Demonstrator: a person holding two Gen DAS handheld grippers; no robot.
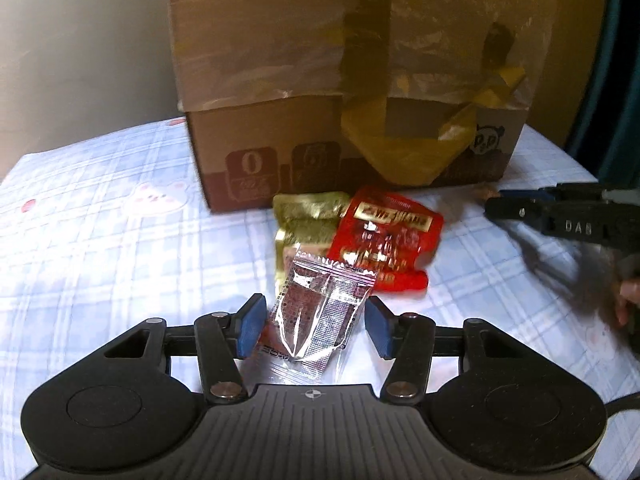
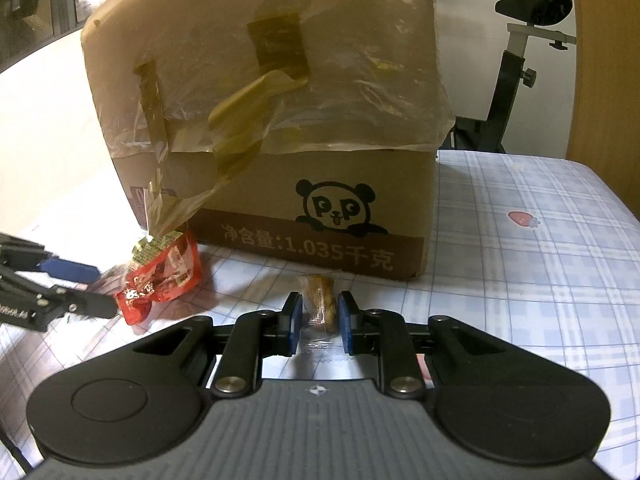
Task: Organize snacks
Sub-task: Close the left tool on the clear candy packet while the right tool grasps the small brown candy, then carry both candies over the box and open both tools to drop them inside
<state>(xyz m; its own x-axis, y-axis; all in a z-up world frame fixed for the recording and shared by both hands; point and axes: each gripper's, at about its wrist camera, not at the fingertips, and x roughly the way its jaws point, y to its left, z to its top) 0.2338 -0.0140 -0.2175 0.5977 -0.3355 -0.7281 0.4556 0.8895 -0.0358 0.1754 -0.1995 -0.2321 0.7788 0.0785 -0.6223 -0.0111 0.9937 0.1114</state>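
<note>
My left gripper is shut on a clear silvery snack packet, its blue pads against the packet's two side edges. Just beyond lie a red packet and a gold packet, in front of the cardboard box. My right gripper is shut on a small brown wrapped snack close to the box's panda side. The right wrist view shows the left gripper at the far left, next to the red packet. In the left wrist view the right gripper reaches in from the right.
The tall box carries loose plastic film and peeling yellow tape over its upper part. A blue plaid cloth with strawberry prints covers the table. An exercise bike stands behind the table. A person's hand shows at the right edge.
</note>
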